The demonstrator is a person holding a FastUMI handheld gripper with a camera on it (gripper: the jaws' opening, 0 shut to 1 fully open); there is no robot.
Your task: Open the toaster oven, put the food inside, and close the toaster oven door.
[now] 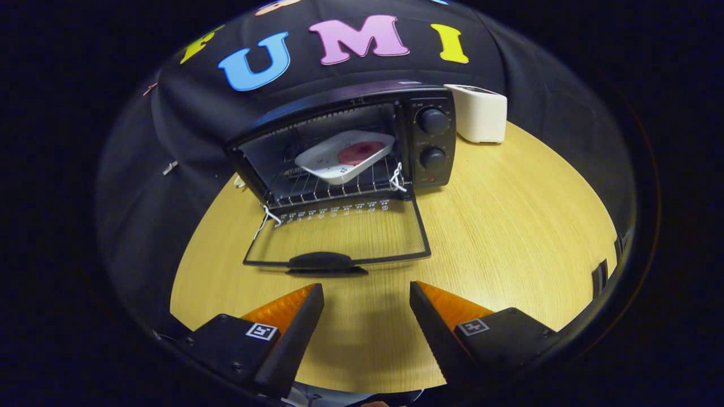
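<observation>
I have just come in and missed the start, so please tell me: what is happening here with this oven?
A person holds a gripper over the wooden table; its fingers are open and grip nothing. The toaster oven stands beyond them with its door folded down flat. A white plate with the food sits on the rack inside. The door handle lies just ahead of the fingers, so closing remains.

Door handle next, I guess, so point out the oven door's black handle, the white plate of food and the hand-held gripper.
Black door handle (320,260): gripper view, middle.
White plate (328,157): gripper view, bare rim.
Hand-held gripper (366,294): gripper view, open, empty, midway between fingertips.
</observation>
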